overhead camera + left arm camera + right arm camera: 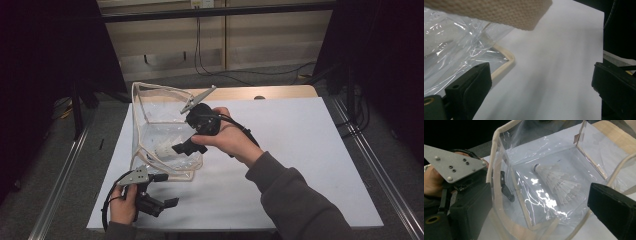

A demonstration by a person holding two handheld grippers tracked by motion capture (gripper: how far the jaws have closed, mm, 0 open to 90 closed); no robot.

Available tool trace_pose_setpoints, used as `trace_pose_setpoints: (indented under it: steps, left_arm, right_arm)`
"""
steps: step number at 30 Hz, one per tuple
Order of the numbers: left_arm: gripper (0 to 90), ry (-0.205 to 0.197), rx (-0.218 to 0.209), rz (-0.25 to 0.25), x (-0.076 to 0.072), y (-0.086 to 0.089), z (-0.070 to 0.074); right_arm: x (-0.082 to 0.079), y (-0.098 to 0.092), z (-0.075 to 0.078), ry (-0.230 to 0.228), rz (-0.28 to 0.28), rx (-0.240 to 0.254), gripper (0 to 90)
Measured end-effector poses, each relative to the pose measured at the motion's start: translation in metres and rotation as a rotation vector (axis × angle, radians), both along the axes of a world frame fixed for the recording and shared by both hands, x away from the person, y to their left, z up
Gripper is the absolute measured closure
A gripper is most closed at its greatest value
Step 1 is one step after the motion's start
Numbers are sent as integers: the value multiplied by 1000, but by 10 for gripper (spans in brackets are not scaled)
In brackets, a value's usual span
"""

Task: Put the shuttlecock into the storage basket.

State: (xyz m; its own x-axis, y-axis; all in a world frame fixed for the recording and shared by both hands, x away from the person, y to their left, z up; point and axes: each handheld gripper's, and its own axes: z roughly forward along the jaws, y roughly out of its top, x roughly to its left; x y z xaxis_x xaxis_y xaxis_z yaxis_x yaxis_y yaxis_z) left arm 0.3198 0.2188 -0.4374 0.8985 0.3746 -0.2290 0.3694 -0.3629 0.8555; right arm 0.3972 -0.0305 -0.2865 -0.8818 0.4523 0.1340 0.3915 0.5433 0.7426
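Note:
A clear plastic bag [150, 112] with cream trim stands open on the left part of the white table top [300, 150]. A white feather shuttlecock [556, 183] lies on the bag's bottom, also seen as a pale shape [162, 149] in the high view. My right gripper [191, 146] hangs over the bag's mouth, tipped down into it; in its own view the right gripper [540, 205] is open, jaws wide apart and holding nothing. My left gripper [167, 190] rests by the bag's front corner, open over bare table [541, 87], beside the bag wall [454, 50].
A cream strap [499, 12] of the bag crosses the top of the left gripper view. The other gripper's grey plate [454, 165] and hand sit beyond the bag's rim. Metal rails [65, 175] run along both table sides. Cables [220, 72] lie on the floor behind.

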Motion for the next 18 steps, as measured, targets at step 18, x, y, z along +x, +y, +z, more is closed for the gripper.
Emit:
trace_pose_setpoints:
  steps: [18]
  left_arm:
    - [29, 0, 5, 2, 0, -1, 0]
  right_arm:
    - [-9, -30, -4, -9, 25, 5, 43]
